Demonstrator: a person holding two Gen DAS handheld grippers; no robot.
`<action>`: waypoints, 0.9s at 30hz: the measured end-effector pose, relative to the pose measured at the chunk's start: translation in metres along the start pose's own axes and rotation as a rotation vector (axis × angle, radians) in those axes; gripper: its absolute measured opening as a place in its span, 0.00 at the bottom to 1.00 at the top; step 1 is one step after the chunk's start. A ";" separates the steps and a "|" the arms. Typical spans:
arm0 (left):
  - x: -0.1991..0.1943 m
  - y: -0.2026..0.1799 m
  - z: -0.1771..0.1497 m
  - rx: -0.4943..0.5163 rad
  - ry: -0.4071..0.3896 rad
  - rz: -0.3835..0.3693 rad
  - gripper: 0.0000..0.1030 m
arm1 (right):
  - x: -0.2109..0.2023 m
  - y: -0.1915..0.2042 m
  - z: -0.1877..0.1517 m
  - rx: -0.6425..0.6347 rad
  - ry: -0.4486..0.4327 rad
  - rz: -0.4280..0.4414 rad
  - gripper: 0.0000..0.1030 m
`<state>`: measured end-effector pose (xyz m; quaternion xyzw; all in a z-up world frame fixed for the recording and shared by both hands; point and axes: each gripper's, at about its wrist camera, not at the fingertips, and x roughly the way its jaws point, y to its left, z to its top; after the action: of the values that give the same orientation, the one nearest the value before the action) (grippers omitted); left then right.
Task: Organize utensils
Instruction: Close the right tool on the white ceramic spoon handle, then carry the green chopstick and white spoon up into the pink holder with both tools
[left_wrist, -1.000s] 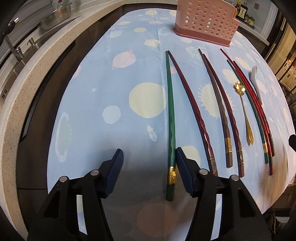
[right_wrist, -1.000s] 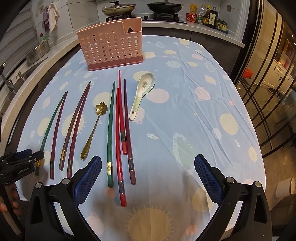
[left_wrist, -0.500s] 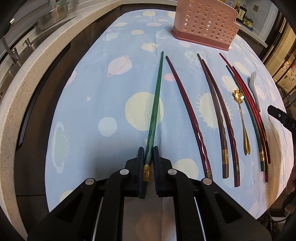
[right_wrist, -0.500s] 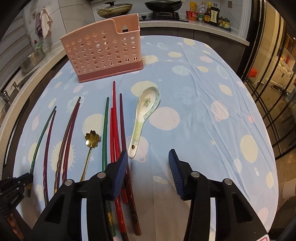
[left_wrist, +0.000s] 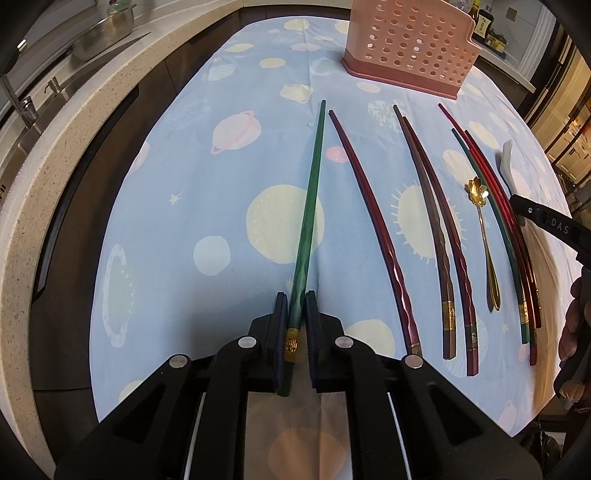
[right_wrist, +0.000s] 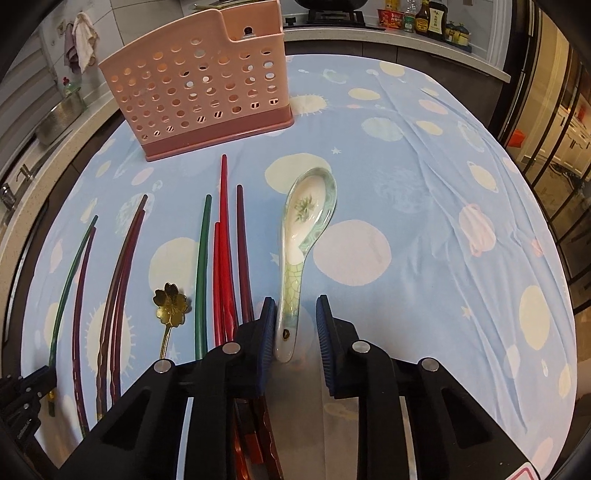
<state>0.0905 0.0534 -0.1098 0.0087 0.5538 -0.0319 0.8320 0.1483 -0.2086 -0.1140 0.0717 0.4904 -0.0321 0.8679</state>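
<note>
- Kitchen counters of speckled stone ring a table under a light blue cloth (right_wrist: 424, 177), printed with pale suns, planets and stars and lightly creased.
- At the far end stands a pink plastic utensil holder (right_wrist: 199, 92), boxy, its walls pierced with rows of round holes, on a darker pink base.
- Left gripper (left_wrist: 295, 317): its dark blue ribbed pads are clenched on a green chopstick (left_wrist: 310, 199) just ahead of the stick's gold band. The stick is slim and tapered, faceted near the handle, and points toward the holder.
- Right gripper (right_wrist: 295, 325): pads stand partly apart, straddling the handle end of a ceramic soup spoon (right_wrist: 306, 221). The left pad is touching or almost touching the handle; the right pad is clear of it, so nothing is grasped. The spoon is glossy white with a green crackle glaze and a leaf motif in its bowl, lying flat on the cloth.
- Counted in the left wrist view: eight chopsticks in all, two green, the others red, maroon or brown, several gold-banded.
- One small gold spoon (right_wrist: 170, 306) with a flower-shaped bowl lies among them.
</note>
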 end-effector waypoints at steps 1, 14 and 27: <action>0.000 0.000 0.000 -0.001 0.000 0.000 0.09 | -0.001 -0.002 -0.001 0.004 0.000 0.004 0.17; -0.006 0.006 -0.009 -0.052 0.007 -0.053 0.09 | -0.027 -0.027 -0.033 0.035 0.005 0.029 0.09; -0.076 0.009 0.002 -0.066 -0.134 -0.108 0.07 | -0.107 -0.038 -0.032 0.056 -0.127 0.088 0.06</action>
<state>0.0634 0.0653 -0.0391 -0.0509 0.4971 -0.0591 0.8642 0.0614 -0.2428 -0.0420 0.1154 0.4299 -0.0121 0.8954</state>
